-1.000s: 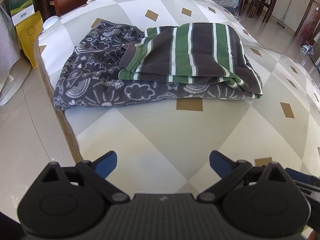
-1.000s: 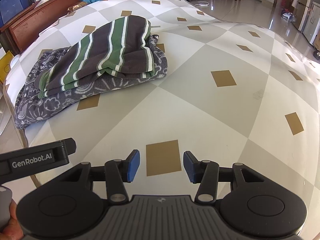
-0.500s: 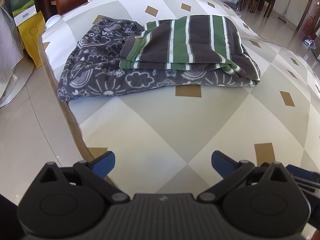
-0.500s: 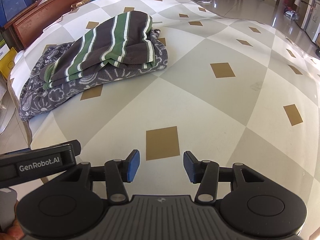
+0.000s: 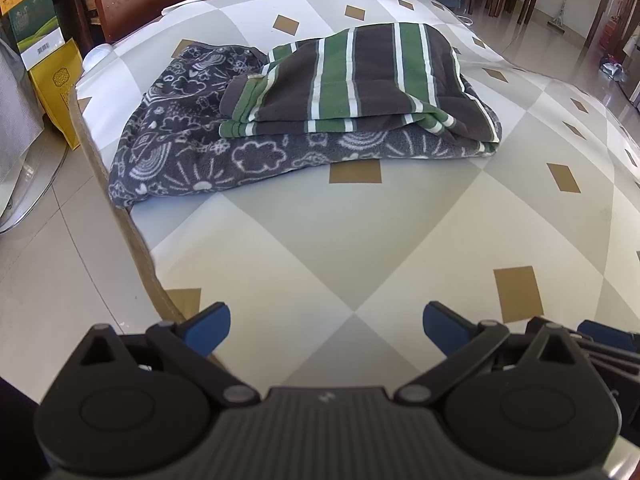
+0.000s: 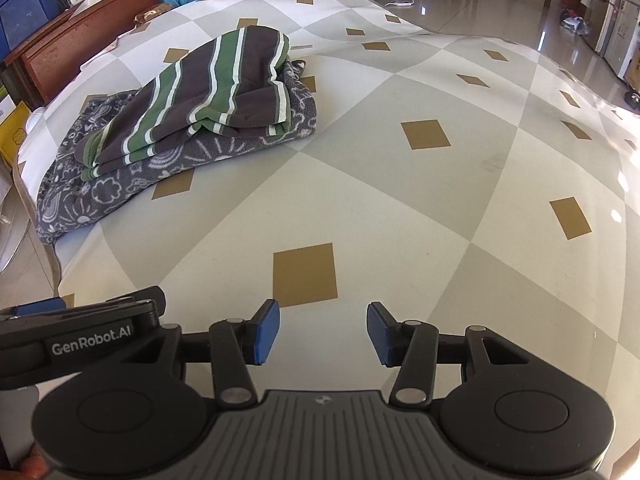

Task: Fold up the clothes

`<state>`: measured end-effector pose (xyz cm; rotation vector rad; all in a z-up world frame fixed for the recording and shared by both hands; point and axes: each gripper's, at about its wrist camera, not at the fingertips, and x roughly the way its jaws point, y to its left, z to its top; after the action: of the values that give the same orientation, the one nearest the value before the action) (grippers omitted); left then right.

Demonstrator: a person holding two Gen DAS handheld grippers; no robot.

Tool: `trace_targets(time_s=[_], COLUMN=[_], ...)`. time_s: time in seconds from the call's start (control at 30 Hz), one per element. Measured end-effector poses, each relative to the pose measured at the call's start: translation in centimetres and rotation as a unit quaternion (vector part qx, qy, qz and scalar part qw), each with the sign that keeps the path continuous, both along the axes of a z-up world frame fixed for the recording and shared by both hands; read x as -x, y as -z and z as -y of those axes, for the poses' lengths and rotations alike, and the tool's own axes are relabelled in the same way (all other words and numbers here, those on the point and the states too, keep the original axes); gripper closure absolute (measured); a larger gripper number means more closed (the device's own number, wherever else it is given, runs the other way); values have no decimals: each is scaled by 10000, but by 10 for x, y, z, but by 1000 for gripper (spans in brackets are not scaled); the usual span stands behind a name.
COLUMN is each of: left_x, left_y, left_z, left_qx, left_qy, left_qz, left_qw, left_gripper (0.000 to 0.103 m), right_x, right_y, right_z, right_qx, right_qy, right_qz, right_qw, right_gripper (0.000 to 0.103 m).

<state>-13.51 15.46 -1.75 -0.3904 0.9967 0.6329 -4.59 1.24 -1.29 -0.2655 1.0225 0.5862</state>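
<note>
Two folded garments sit stacked on the table (image 5: 360,240), toward its far left part. The upper one, a striped fleece (image 5: 360,80), is dark brown with broad green bands edged in thin white lines; it is folded into a rough rectangle, with layered edges showing along its near side. From the right wrist view the striped fleece (image 6: 208,96) humps up at its far end and slopes down toward the left. Beneath it lies a patterned fleece (image 5: 192,148), dark grey with white line drawings of clouds, flowers and rainbows. It is wider than the upper piece and sticks out to the left and along the front, reaching the table's left edge. The table covering is a diamond check in grey and cream with small brown rectangles.

The left claw (image 5: 326,326) stands wide open, nothing between its blue pads, over bare covering well short of the stack. The right claw (image 6: 323,332) is partly open and likewise empty.
</note>
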Motion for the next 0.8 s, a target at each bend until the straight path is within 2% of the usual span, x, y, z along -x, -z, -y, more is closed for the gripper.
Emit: trace_targets(time_s=[0.8], left_x=[-25], left_y=[-1], left_z=[47], left_qx=[-181], left_qy=[493], left_qz=[-99], left_qw=[9986], left_gripper=[0], right_x=[-8], right_y=[-5], right_z=[49], right_qx=[-18], right_qy=[443], right_qz=[16], right_qw=[9990], right_gripper=[55])
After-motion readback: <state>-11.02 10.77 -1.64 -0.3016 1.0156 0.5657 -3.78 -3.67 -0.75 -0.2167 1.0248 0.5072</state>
